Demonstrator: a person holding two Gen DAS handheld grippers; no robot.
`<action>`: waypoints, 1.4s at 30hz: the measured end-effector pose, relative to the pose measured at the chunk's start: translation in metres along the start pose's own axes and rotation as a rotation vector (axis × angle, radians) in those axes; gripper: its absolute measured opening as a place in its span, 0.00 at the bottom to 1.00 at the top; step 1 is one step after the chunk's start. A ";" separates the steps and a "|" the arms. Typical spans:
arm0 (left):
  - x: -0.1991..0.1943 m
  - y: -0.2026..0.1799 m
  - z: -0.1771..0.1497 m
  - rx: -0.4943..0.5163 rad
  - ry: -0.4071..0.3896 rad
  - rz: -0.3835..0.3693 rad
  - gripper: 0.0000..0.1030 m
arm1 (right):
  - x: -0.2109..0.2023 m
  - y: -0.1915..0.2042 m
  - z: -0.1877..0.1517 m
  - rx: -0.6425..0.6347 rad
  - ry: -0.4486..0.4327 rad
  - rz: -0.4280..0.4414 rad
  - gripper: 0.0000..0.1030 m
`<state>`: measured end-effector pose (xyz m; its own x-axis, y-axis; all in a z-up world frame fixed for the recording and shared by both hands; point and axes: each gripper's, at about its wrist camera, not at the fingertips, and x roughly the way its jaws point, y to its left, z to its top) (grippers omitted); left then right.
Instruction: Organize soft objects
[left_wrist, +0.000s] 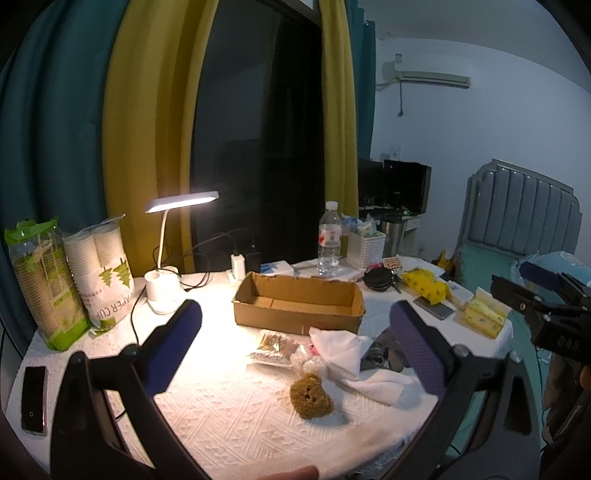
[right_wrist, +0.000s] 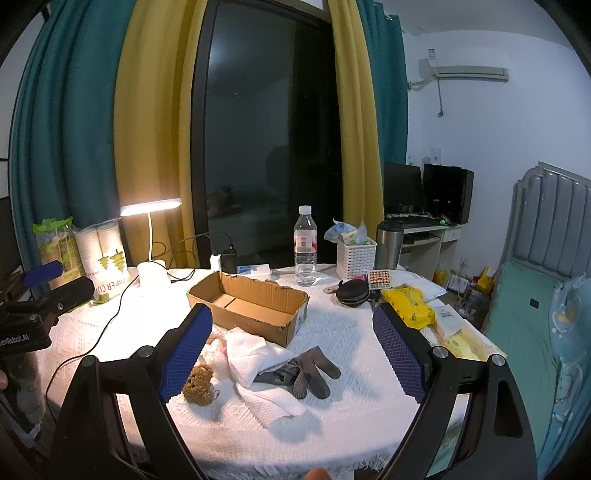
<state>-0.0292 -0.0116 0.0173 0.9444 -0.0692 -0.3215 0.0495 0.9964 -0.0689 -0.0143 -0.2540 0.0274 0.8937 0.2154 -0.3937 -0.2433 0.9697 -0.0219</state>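
An open cardboard box (left_wrist: 299, 301) (right_wrist: 251, 304) stands empty on the white tablecloth. In front of it lie a brown plush toy (left_wrist: 311, 396) (right_wrist: 199, 380), a white cloth (left_wrist: 347, 356) (right_wrist: 255, 354), a grey glove (right_wrist: 306, 371) (left_wrist: 380, 354) and clear plastic packets (left_wrist: 275, 349). My left gripper (left_wrist: 295, 314) is open and empty above the table, in front of the pile. My right gripper (right_wrist: 291, 321) is open and empty, over the cloth and glove. Each gripper shows at the edge of the other's view.
A lit desk lamp (left_wrist: 166, 266), paper cup packs (left_wrist: 99, 273), a water bottle (right_wrist: 305, 247), a white basket (right_wrist: 356, 258), a yellow pack (right_wrist: 410, 306), a tissue pack (left_wrist: 484, 314) and a phone (left_wrist: 34, 398) crowd the table. A bed (right_wrist: 532, 314) stands to the right.
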 end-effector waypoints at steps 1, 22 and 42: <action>0.000 0.000 0.000 0.001 -0.001 -0.003 1.00 | 0.000 0.000 0.000 0.000 0.000 0.000 0.88; -0.004 -0.002 0.001 0.014 -0.019 -0.033 1.00 | -0.002 0.000 -0.001 0.004 0.003 0.003 0.88; -0.004 -0.005 0.003 0.013 -0.025 -0.040 1.00 | -0.002 -0.002 -0.002 0.008 0.004 0.005 0.88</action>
<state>-0.0318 -0.0166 0.0218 0.9493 -0.1081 -0.2951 0.0918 0.9934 -0.0686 -0.0161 -0.2567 0.0260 0.8909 0.2194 -0.3977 -0.2446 0.9695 -0.0130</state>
